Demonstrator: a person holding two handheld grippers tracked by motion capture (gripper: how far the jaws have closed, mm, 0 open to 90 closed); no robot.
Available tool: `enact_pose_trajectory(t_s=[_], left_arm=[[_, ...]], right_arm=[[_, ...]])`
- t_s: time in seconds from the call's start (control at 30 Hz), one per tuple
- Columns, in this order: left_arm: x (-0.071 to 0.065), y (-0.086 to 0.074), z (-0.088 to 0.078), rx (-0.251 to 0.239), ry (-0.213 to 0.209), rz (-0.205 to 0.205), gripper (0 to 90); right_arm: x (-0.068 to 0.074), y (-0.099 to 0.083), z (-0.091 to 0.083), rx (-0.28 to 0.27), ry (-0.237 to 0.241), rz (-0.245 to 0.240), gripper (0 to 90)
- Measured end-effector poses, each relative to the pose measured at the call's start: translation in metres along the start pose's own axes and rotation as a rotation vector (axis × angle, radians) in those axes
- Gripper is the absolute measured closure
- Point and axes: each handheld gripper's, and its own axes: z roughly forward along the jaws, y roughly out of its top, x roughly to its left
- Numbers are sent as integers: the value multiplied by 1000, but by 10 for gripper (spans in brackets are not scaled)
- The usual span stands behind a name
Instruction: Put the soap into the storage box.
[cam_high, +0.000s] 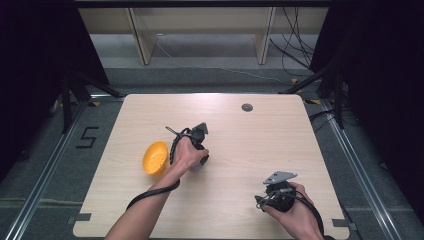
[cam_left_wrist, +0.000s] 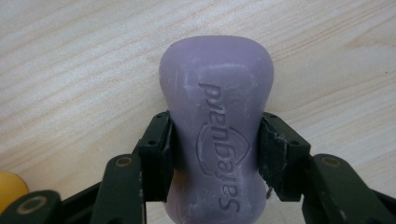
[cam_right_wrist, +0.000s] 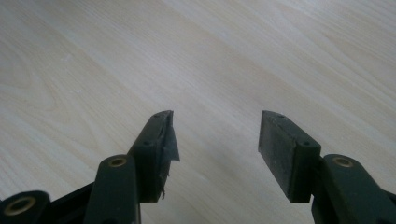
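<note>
A lilac bar of soap (cam_left_wrist: 215, 126) with a stamped logo lies lengthwise between the jaws of my left gripper (cam_left_wrist: 215, 154), whose pads press on its narrow waist. In the high view the left gripper (cam_high: 196, 155) is held near the table's middle, pointing down, and a bit of the purple soap (cam_high: 196, 169) peeks out under the hand. An orange bowl (cam_high: 155, 158) sits just left of that hand; its rim (cam_left_wrist: 8, 189) shows at the lower left of the left gripper view. My right gripper (cam_right_wrist: 215, 135) stands open over bare wood, held near the front right (cam_high: 274, 192).
The light wooden table (cam_high: 230, 140) has a round grey cable port (cam_high: 247, 107) at the back. Black stands and cables flank the table on the floor. A shelf unit (cam_high: 200, 30) stands beyond it.
</note>
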Motion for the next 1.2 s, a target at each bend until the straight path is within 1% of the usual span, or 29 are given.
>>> enact_pose_trajectory(t_s=[0.07,0.17,0.2,0.23,0.33,0.4,0.47,0.5,0.57,0.63,0.67,0.7,0.73,0.77,0.8,0.87,0.9,0.97,1.0,1.03,1.07,1.1,1.13,1.17,1.2], left_arm=[[1,0,0,-8,3,8,494],[0,-1,-2,-10,-1,0,494],[1,-1,-3,-8,-3,13,494],[0,-1,-4,-21,-1,4,494],[-1,-2,-7,-39,-5,8,494],[-1,-2,-9,-42,-8,14,494],[-2,-3,-10,-49,-11,9,494],[-2,-4,-10,-75,-8,15,494],[-3,-6,-12,-82,-11,14,494],[-4,-7,-13,-122,-20,6,494],[-4,-8,-14,-128,-19,3,494],[-3,-9,-16,-128,-20,16,494],[-3,-9,-16,-140,-23,17,494],[-3,-9,-16,-140,-23,17,494],[-1,-10,-18,-152,-27,43,494],[-1,-11,-19,-151,-27,45,494],[-2,-12,-20,-155,-30,34,494],[-3,-13,-24,-159,-29,34,494],[-5,-14,-26,-159,-34,20,494],[-5,-14,-26,-159,-34,20,494],[-6,-14,-29,-141,-42,8,494],[-5,-14,-30,-142,-38,27,494],[-7,-16,-31,-146,-44,18,494],[-7,-16,-31,-146,-44,18,494],[-7,-16,-32,-147,-49,29,494]], right_arm=[[0,0,0,0,0,0,457],[0,0,0,1,0,1,457],[0,0,0,0,-1,2,457],[0,0,0,-1,-1,0,457],[0,0,0,-1,-2,0,456],[0,0,0,-2,-3,2,456],[0,0,0,-5,-5,-3,456],[0,0,-1,-3,-5,2,456],[0,0,-1,-4,-6,3,456],[0,0,-1,-5,-6,5,456],[0,0,-1,-6,-6,6,456],[0,0,-1,-6,-6,6,456],[0,0,-1,-6,-6,6,456],[0,0,-1,-7,-7,6,455],[0,0,-1,-7,-7,6,455],[0,0,-1,-7,-7,6,455],[0,0,-1,-6,-6,5,455],[0,0,-1,-6,-7,9,455],[0,0,-1,-6,-7,10,455],[0,0,-1,-6,-7,10,455],[0,0,-1,-6,-8,9,454],[0,0,-1,-6,-7,7,454],[0,0,-1,-10,-9,19,454],[0,0,-1,-10,-9,19,454],[0,0,-1,-11,-9,18,454]])
